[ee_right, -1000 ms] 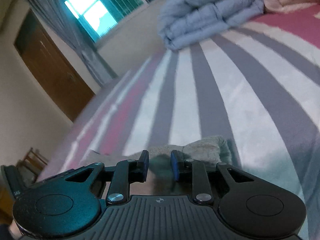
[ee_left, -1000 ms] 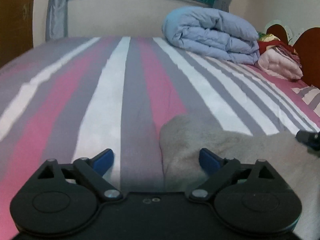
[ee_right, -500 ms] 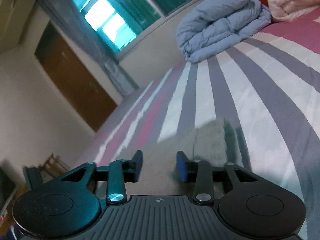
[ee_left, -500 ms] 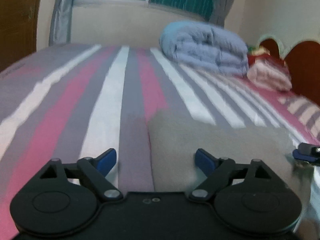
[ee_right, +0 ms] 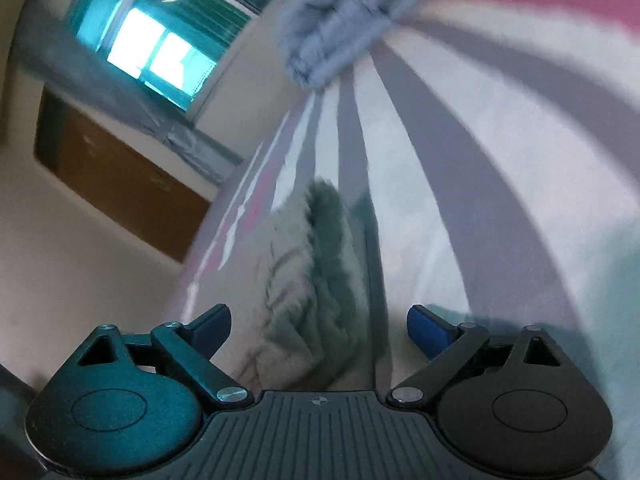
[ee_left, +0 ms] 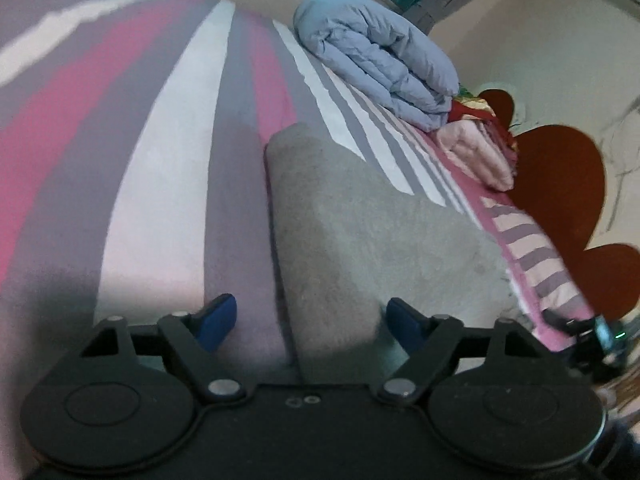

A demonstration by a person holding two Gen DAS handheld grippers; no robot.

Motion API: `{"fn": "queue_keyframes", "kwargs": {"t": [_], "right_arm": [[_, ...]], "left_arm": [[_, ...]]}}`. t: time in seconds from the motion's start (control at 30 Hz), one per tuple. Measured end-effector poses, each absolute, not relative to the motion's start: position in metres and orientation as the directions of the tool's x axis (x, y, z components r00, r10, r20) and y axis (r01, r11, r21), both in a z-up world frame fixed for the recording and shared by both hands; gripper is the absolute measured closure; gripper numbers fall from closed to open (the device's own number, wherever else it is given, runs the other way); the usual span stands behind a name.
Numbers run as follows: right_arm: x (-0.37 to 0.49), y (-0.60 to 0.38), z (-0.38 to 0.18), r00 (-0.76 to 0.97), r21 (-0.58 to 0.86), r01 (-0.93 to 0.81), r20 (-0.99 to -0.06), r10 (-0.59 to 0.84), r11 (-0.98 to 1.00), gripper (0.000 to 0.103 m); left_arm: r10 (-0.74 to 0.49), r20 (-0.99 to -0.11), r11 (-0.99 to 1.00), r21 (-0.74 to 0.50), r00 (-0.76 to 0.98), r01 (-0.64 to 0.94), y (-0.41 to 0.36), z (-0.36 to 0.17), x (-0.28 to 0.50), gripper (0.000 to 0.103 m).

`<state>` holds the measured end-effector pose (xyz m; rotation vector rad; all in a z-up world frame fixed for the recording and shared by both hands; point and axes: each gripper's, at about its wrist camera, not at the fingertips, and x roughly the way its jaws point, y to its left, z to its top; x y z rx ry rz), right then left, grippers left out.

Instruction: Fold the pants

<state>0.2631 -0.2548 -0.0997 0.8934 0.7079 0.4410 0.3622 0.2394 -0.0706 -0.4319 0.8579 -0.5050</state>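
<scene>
Grey pants (ee_left: pixel 360 236), near end behind left tongs (ee_left: pixel 310 322)

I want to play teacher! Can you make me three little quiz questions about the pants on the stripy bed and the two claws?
1. True or false: the right claw is pinching the grey pants.
2. What lies furthest back on the striped bed? A) blue folded quilt B) a teddy bear C) a book
3. Fill in: the pants' folded edge lies ___ the left claw's blue pads.

Key: 1 false, its jaws are opening and the pads are off the cloth. 2 A. 3 between.
</scene>
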Motion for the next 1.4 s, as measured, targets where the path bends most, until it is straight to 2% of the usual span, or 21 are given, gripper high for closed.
{"fn": "queue_keyframes", "kwargs": {"t": [0.23,0.3,0.33,0.4,0.53,0.6,0.7,0.93,1.07,1.1,1.13,1.17,1.2,1.23,1.33,1.37,1.4], "right_arm": [[0.286,-0.255,-0.117,0.65,0.88,-0.068,-0.318,0.69,0.47,0.009],[0.295,-0.251,-0.117,0.619,0.884,-0.094,-0.308,0.722,0.458,0.02],[0.302,-0.245,-0.118,0.599,0.875,-0.09,-0.334,0.728,0.476,0.03],[0.314,-0.235,-0.119,0.576,0.856,-0.09,-0.372,0.727,0.509,0.033],[0.321,-0.231,-0.119,0.548,0.863,-0.11,-0.36,0.755,0.492,0.047],[0.324,-0.233,-0.111,0.536,0.85,-0.164,-0.349,0.768,0.501,0.05],[0.336,-0.24,-0.099,0.528,0.846,-0.215,-0.32,0.787,0.488,0.053],[0.412,-0.24,-0.058,0.555,0.819,-0.294,-0.273,0.786,0.492,0.053],[0.477,-0.224,-0.051,0.571,0.803,-0.304,-0.276,0.773,0.512,0.053],[0.493,-0.221,-0.055,0.577,0.803,-0.29,-0.287,0.764,0.521,0.053],[0.509,-0.214,-0.065,0.587,0.807,-0.252,-0.312,0.747,0.534,0.042],[0.519,-0.209,-0.078,0.595,0.801,-0.21,-0.35,0.724,0.56,0.009],[0.528,-0.202,-0.095,0.594,0.766,-0.155,-0.432,0.679,0.624,0.001],[0.53,-0.199,-0.116,0.583,0.736,-0.148,-0.475,0.659,0.661,0.0],[0.508,-0.188,-0.123,0.658,0.662,-0.231,-0.434,0.616,0.713,0.0],[0.502,-0.19,-0.124,0.668,0.659,-0.248,-0.414,0.618,0.71,0.0],[0.493,-0.197,-0.125,0.684,0.68,-0.248,-0.381,0.622,0.69,0.0]], "left_arm": [[-0.695,-0.569,0.702,-0.671,0.439,0.241,0.255,-0.087,0.397,0.048],[-0.726,-0.546,0.667,-0.707,0.418,0.236,0.256,-0.094,0.406,0.054],[-0.745,-0.529,0.645,-0.728,0.407,0.234,0.255,-0.098,0.41,0.063],[-0.777,-0.496,0.603,-0.762,0.387,0.235,0.253,-0.106,0.413,0.075],[-0.792,-0.44,0.567,-0.787,0.423,0.243,0.257,-0.111,0.403,0.086],[-0.803,-0.389,0.537,-0.802,0.452,0.263,0.259,-0.104,0.399,0.087],[-0.806,-0.368,0.534,-0.789,0.465,0.302,0.257,-0.086,0.409,0.087],[-0.757,-0.398,0.612,-0.711,0.519,0.347,0.262,-0.046,0.486,0.087],[-0.696,-0.459,0.688,-0.645,0.552,0.333,0.259,-0.041,0.543,0.087],[-0.664,-0.494,0.723,-0.616,0.561,0.314,0.257,-0.047,0.554,0.078],[-0.62,-0.537,0.762,-0.585,0.572,0.277,0.257,-0.056,0.56,0.057],[-0.555,-0.598,0.811,-0.542,0.579,0.219,0.253,-0.068,0.566,0.039],[-0.536,-0.592,0.828,-0.509,0.602,0.237,0.251,-0.08,0.563,0.03],[-0.547,-0.562,0.822,-0.502,0.621,0.269,0.25,-0.083,0.558,0.025],[-0.523,-0.522,0.836,-0.467,0.674,0.288,0.246,-0.087,0.535,0.024],[-0.515,-0.515,0.839,-0.469,0.686,0.278,0.249,-0.085,0.526,0.021],[-0.506,-0.501,0.84,-0.471,0.702,0.269,0.252,-0.084,0.513,0.013]]}}
